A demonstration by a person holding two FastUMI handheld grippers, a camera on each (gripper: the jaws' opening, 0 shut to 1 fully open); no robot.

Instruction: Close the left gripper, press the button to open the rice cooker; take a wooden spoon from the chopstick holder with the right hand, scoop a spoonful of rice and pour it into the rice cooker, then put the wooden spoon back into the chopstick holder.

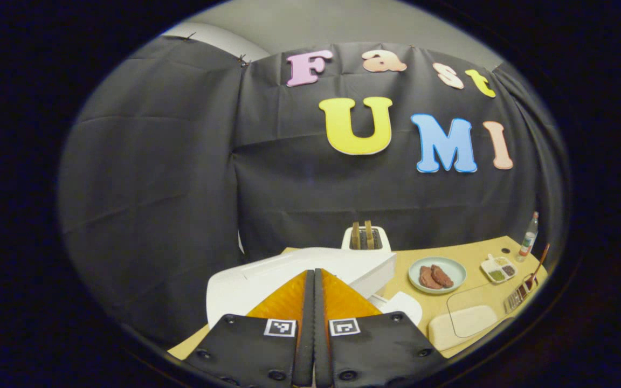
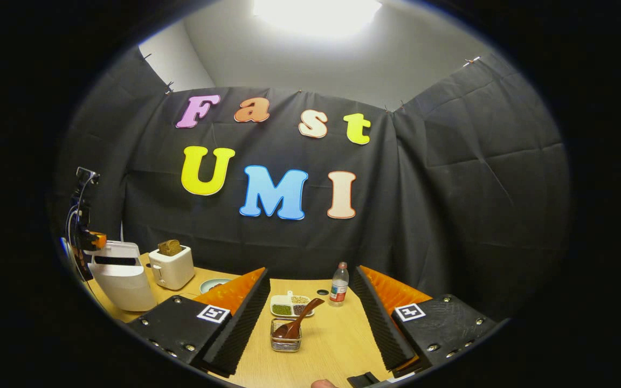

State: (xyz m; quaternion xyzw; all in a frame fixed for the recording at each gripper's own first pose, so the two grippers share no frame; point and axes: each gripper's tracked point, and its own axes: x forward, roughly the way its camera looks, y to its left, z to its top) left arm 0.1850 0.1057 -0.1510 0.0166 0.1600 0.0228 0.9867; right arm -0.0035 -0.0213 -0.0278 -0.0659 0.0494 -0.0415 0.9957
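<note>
**Left fingers together over the cooker, right fingers spread before the spoon**

Black cloth walls close off the back and both sides of your wooden table (image 2: 337, 339).

The rice cooker (image 1: 267, 280) sits at the table's near left corner, its white lid down. Your left gripper (image 1: 314, 275) hangs right above that lid, fingers pressed together with nothing between them; whether the tips touch the lid, you cannot tell. In the right gripper view the cooker (image 2: 119, 277) stands far left, beside the toaster (image 2: 171, 267).

The wooden spoon (image 2: 297, 323) leans in the wire chopstick holder (image 2: 285, 335), its handle tilted up to the right. Your right gripper (image 2: 310, 293) is spread wide, with holder and spoon between its fingers and apart from both.

Just beyond the holder lie a divided dish of grains (image 2: 290, 305) and a bottle (image 2: 338, 284), with bare table around them. A plate of meat (image 1: 437, 275) rests right of the cooker.
</note>
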